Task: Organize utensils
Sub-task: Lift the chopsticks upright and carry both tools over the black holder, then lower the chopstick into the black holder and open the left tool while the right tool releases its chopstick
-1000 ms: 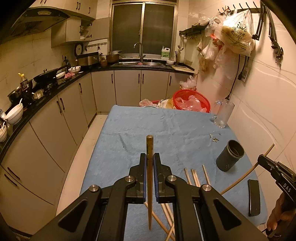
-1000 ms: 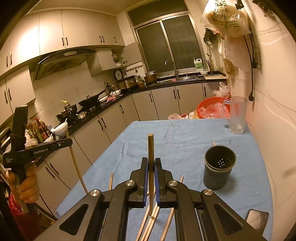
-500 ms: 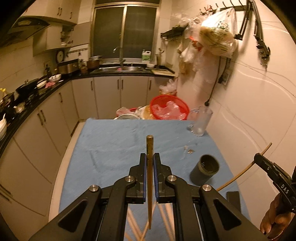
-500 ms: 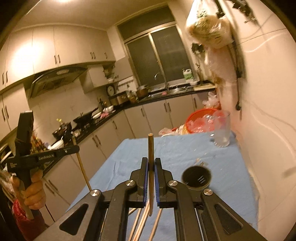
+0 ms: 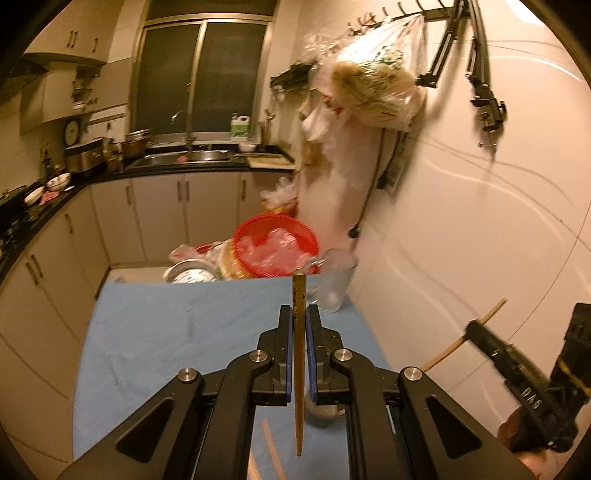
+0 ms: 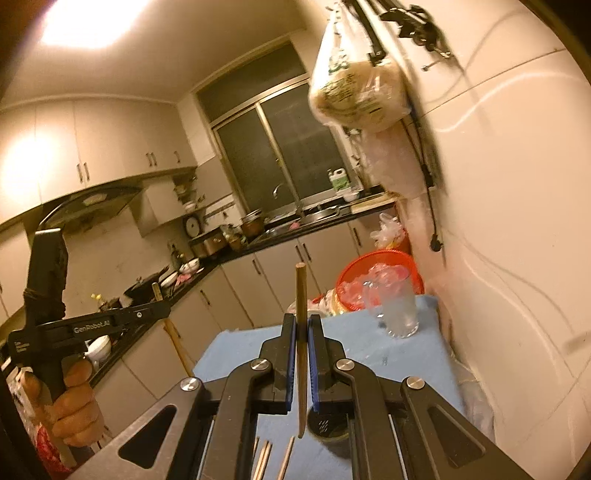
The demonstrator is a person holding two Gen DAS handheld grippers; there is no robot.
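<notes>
Kitchen w/ cream cabinets (image 5: 122, 218); dark window (image 5: 207, 74); white tiled wall (image 5: 461, 206); ceiling light (image 6: 88, 22).

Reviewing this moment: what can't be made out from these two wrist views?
- Dark holder, right wrist view: mostly behind the right gripper and its chopstick; contents unreadable.
- Loose chopsticks, right wrist view: cut by the bottom edge, count unclear.
- Left wrist view: holder behind the left gripper; motion blur throughout.

I am looking into a home kitchen. A sink (image 5: 184, 157) sits under a dark window (image 5: 201, 74) on a black counter (image 5: 74, 188), with pots and bowls on it. Pale cupboards (image 6: 110, 155) hang above a stove hood (image 6: 94, 201). A red basket (image 5: 275, 245) sits past the far edge of the blue-covered table (image 5: 166, 332).
</notes>
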